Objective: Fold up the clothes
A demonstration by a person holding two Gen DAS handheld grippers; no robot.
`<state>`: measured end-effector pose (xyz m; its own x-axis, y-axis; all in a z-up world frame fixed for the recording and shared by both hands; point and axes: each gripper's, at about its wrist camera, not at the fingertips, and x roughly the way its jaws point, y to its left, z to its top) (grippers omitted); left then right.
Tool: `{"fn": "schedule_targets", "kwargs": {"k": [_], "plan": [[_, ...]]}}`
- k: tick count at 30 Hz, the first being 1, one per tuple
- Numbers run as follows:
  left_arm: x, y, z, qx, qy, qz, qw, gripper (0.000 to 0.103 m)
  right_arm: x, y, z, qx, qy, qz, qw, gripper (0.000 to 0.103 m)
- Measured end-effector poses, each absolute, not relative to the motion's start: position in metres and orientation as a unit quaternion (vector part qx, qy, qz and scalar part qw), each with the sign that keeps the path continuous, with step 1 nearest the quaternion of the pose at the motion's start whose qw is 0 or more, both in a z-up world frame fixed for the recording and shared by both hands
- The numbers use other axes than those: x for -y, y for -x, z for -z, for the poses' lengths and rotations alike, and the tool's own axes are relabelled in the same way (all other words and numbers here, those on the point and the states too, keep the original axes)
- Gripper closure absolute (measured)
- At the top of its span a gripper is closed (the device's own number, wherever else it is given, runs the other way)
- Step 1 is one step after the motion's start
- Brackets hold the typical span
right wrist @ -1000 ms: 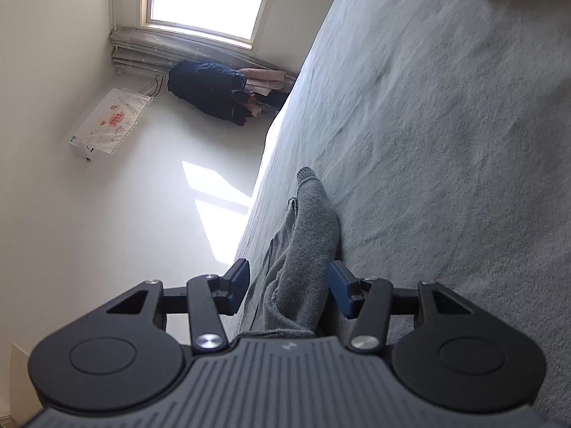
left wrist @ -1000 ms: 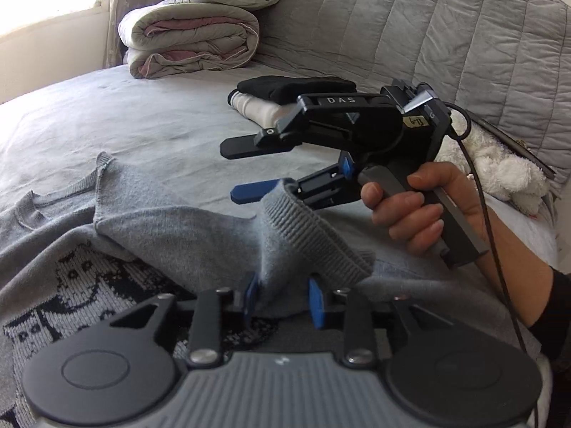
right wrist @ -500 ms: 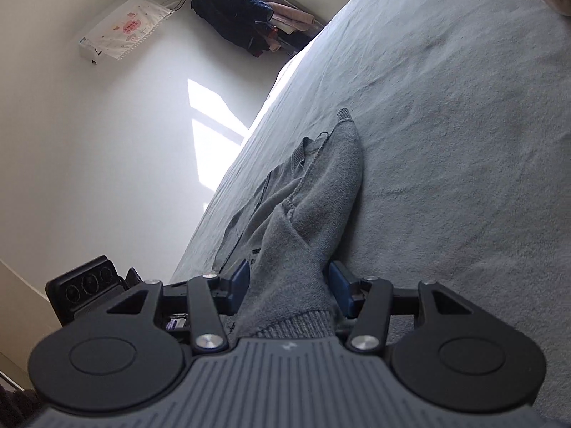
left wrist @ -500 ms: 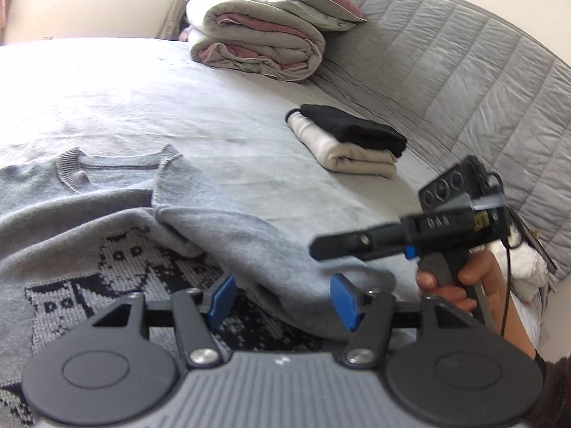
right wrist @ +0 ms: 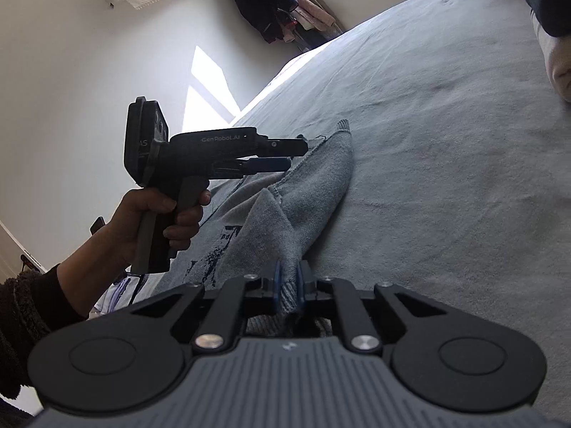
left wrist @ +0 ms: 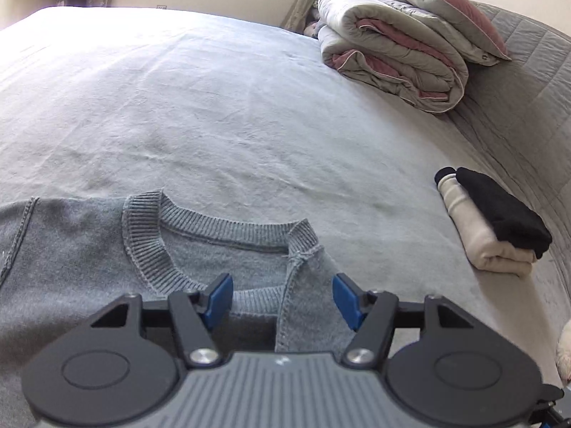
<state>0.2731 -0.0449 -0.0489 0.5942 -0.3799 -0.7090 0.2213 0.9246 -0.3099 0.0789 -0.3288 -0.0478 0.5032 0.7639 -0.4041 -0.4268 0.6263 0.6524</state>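
Grey sweater (right wrist: 314, 192) sleeve pinched in closing R claw (right wrist: 288, 281), L claw (left wrist: 282, 297) opening above collar.

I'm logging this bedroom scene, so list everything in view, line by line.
sweater: one, grey with dark pattern, flat on the bed, sleeve folded over.
bed: one, pale grey cover.
duvet: one, grey and pink, rolled at the bed's far end.
pillow: one, grey-pink, on the duvet.
folded clothes: two, black on cream, by the quilted headboard.
hanging clothes: several, dark and pink, by the window.
left tool: jaws opening, over the collar.
right tool: closing on the sleeve.
left hand: one, on the handle.
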Motion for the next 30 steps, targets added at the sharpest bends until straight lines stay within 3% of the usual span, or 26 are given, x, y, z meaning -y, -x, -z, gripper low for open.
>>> {"fn": "schedule_targets", "kwargs": {"k": [3,6,8,9,10,12,13,14,15,16,19,30], "plan": [[0.048,-0.282,0.054,-0.430,0.117,0.158,0.881,0.043,0.331,-0.078,0.048,-0.345,-0.245,-0.358,0.832,0.093],[0.046,-0.284,0.058,-0.438,0.143,0.150,0.875,0.048,0.335,-0.078,0.052,-0.349,-0.255,-0.349,0.832,0.084],[0.046,-0.283,0.059,-0.439,0.148,0.149,0.874,0.059,0.335,-0.078,0.054,-0.352,-0.256,-0.352,0.829,0.083],[0.045,-0.282,0.059,-0.440,0.150,0.148,0.873,0.061,0.333,-0.079,0.054,-0.353,-0.256,-0.356,0.826,0.079],[0.045,-0.280,0.059,-0.441,0.151,0.146,0.873,0.064,0.330,-0.081,0.054,-0.354,-0.256,-0.360,0.824,0.064],[0.044,-0.279,0.060,-0.442,0.154,0.143,0.872,0.071,0.322,-0.086,0.054,-0.356,-0.250,-0.366,0.823,0.045],[0.044,-0.278,0.060,-0.443,0.156,0.143,0.871,0.079,0.317,-0.087,0.054,-0.355,-0.243,-0.365,0.826,0.045],[0.044,-0.278,0.060,-0.445,0.159,0.142,0.870,0.087,0.315,-0.088,0.053,-0.353,-0.237,-0.359,0.831,0.046],[0.043,-0.278,0.060,-0.446,0.162,0.142,0.869,0.091,0.312,-0.090,0.051,-0.352,-0.232,-0.353,0.835,0.061],[0.044,-0.279,0.060,-0.448,0.166,0.145,0.867,0.098,0.312,-0.093,0.050,-0.352,-0.232,-0.349,0.837,0.086],[0.046,-0.281,0.057,-0.445,0.178,0.152,0.864,0.100,0.316,-0.096,0.048,-0.335,-0.236,-0.337,0.848,0.097],[0.089,-0.313,0.061,-0.446,0.275,0.163,0.836,0.101,0.363,-0.084,0.034,-0.248,-0.243,-0.171,0.922,0.097]]}}
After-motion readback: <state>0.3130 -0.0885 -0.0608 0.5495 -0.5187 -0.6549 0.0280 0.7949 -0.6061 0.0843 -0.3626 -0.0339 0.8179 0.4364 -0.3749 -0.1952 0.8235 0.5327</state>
